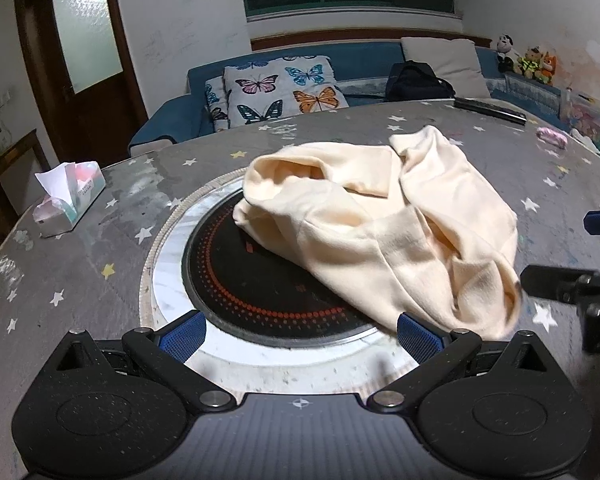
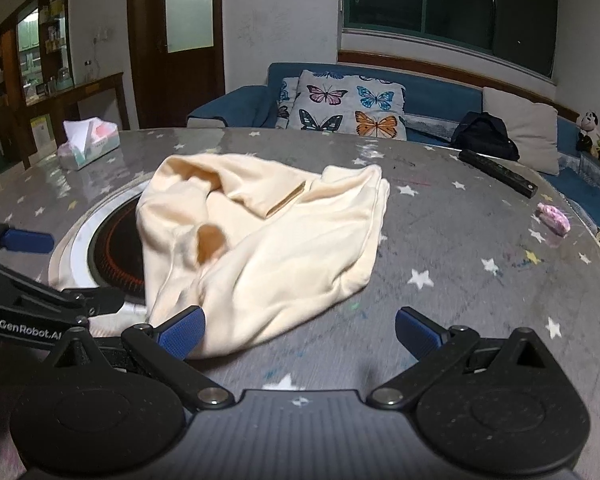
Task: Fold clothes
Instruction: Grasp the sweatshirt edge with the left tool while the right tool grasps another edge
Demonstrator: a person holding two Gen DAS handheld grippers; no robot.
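Cream-coloured garment (image 1: 380, 232) lies crumpled on the star-patterned desk (image 1: 100, 280), partly covering the round black cooktop (image 1: 260, 280) set into the desk. Left hand-held gripper (image 1: 300, 336) hovers just before the cooktop, blue fingers spread wide and empty. Right hand-held gripper (image 2: 300, 330), also wide and empty, sits just beside the cooktop at the garment's near edge. Beyond the cooktop stands a tissue box (image 1: 70, 200).

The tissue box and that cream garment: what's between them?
In the left wrist view, starry tablecloth and the round cooktop's pale rim lie between tissue box and cream garment.
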